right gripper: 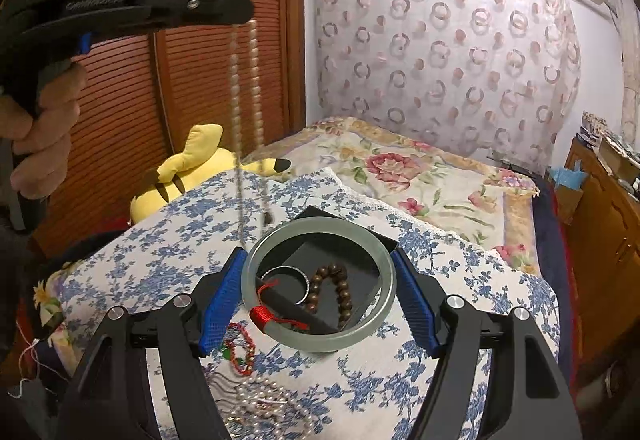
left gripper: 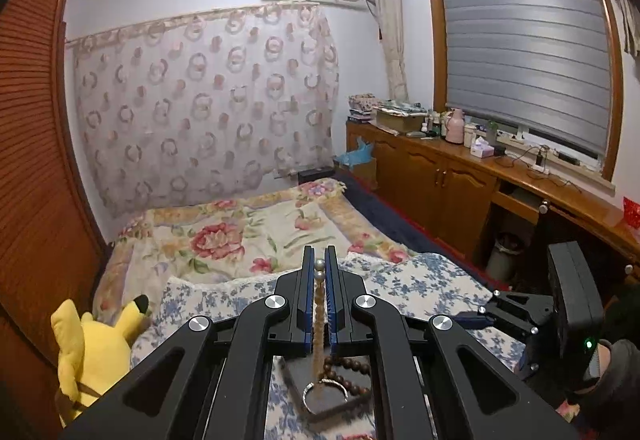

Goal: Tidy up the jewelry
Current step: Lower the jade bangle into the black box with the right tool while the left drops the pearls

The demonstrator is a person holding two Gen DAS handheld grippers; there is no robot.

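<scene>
My left gripper (left gripper: 319, 265) is shut on a pearl necklace (left gripper: 319, 314), which hangs straight down between its blue pads. From the right wrist view the same left gripper (right gripper: 244, 10) is high at the upper left, the pearl necklace (right gripper: 256, 80) dangling in two strands over the bed. My right gripper (right gripper: 318, 296) is shut on a pale green jade bangle (right gripper: 320, 340) with a red cord, held over a black tray (right gripper: 362, 254). In the tray lie a silver ring (right gripper: 306, 286) and a brown bead bracelet (right gripper: 340, 292). The black tray (left gripper: 296, 376) shows below the left jaws.
Loose pearls (right gripper: 268, 404) and a red bead bracelet (right gripper: 240, 352) lie on the blue floral cloth (right gripper: 168, 252) in front of the tray. A yellow plush toy (right gripper: 192, 168) sits at the left by the wooden wardrobe (right gripper: 200, 80). A wooden cabinet (left gripper: 440, 176) runs along the right.
</scene>
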